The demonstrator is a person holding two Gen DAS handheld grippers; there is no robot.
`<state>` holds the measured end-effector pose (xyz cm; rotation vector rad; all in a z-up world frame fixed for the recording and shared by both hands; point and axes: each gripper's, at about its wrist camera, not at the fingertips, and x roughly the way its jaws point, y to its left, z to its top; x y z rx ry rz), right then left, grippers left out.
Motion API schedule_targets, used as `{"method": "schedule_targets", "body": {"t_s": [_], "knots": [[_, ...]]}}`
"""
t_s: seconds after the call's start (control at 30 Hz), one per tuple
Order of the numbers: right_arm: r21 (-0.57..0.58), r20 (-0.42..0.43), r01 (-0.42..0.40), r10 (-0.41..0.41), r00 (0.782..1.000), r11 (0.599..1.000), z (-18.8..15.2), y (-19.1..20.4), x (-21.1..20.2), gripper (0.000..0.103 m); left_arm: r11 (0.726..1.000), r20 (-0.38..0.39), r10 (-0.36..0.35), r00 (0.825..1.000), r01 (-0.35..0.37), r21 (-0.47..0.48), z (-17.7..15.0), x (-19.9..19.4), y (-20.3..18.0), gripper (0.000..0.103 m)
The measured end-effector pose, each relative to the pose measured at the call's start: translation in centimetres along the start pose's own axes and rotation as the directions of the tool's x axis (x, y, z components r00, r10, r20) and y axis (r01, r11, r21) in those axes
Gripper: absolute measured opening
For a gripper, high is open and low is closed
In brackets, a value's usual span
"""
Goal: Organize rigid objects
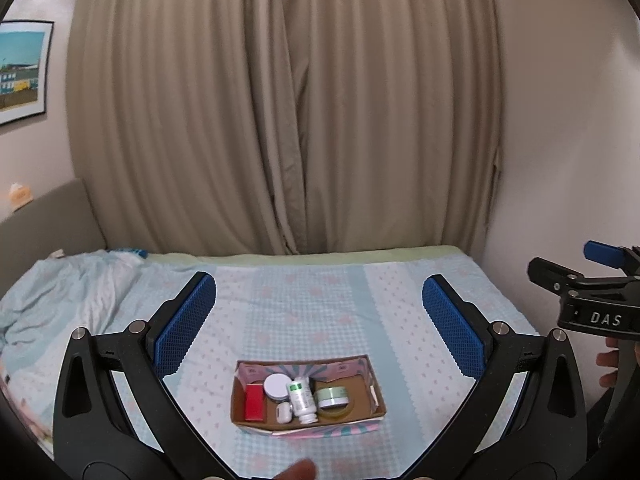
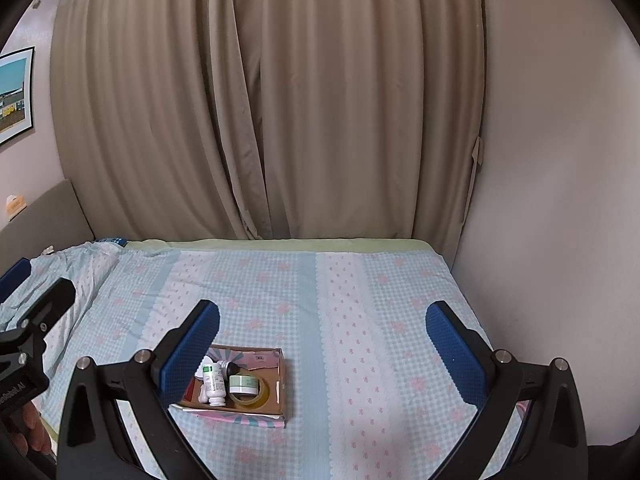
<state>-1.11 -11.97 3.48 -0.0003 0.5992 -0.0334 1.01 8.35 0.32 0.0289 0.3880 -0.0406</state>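
A low cardboard box (image 1: pixel 374 394) lies on the bed. In it are a red box (image 1: pixel 254 401), a round white-lidded jar (image 1: pixel 276 386), a white earbud case (image 1: pixel 283 412), a white bottle with green label (image 1: pixel 301 398) lying flat, a green jar (image 1: pixel 331 397) and a clear tape roll (image 1: pixel 336 411). My left gripper (image 1: pixel 319 312) is open and empty, held above the box. My right gripper (image 2: pixel 322 342) is open and empty, above the bed to the right of the box (image 2: pixel 280 380). The bottle (image 2: pixel 213 383), green jar (image 2: pixel 245 384) and tape roll (image 2: pixel 250 398) show there too.
The bed has a light blue checked sheet (image 1: pixel 320 320) with a crumpled blanket (image 1: pixel 72 284) at the left. Beige curtains (image 1: pixel 280 120) hang behind, a wall (image 2: pixel 560 200) stands at the right, a headboard (image 1: pixel 48 224) at the left. The right gripper's body (image 1: pixel 592 300) shows at the right edge.
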Motion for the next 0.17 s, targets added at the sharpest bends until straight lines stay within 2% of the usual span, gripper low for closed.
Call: {"method": "schedule_targets", "body": {"t_s": [0.17], "knots": [[0.004, -0.018, -0.002, 0.002, 1.0, 1.0, 0.0, -0.6, 0.8, 0.103, 0.999, -0.033, -0.029, 0.999, 0.028, -0.027, -0.6, 1.2, -0.4, 0.103]]}}
